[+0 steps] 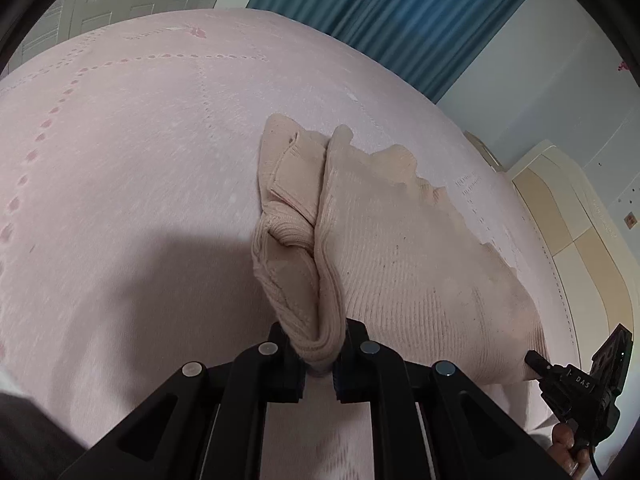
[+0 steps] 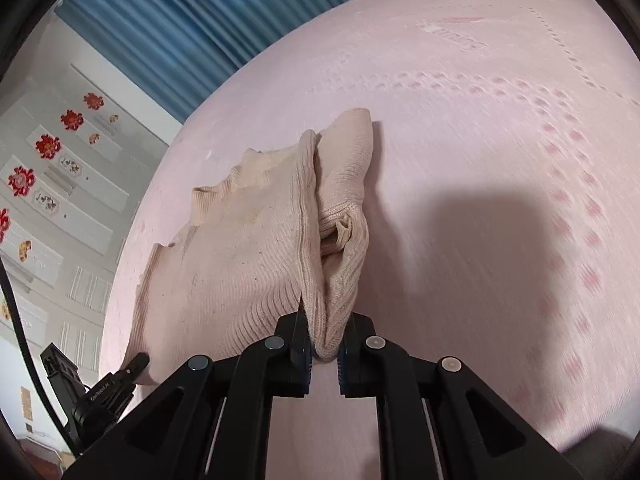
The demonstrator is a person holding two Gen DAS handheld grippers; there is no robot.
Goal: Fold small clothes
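A small beige knitted garment [image 1: 400,248] hangs lifted above the pink bedspread [image 1: 120,160], stretched between both grippers. My left gripper [image 1: 319,354] is shut on one bunched corner of it. My right gripper [image 2: 325,350] is shut on the opposite corner of the garment [image 2: 248,248]. Each gripper shows in the other's view: the right one at the lower right [image 1: 538,360], the left one at the lower left [image 2: 138,362]. A folded part with a ribbed cuff hangs beside the main panel. The garment's far scalloped edge rests on the bed.
The pink bedspread [image 2: 500,160] with a dotted pattern fills both views. Blue curtains [image 1: 380,0] hang behind the bed. A cream headboard [image 1: 572,240] is at the right. A white wardrobe with red flower decals [image 2: 48,148] stands at the left.
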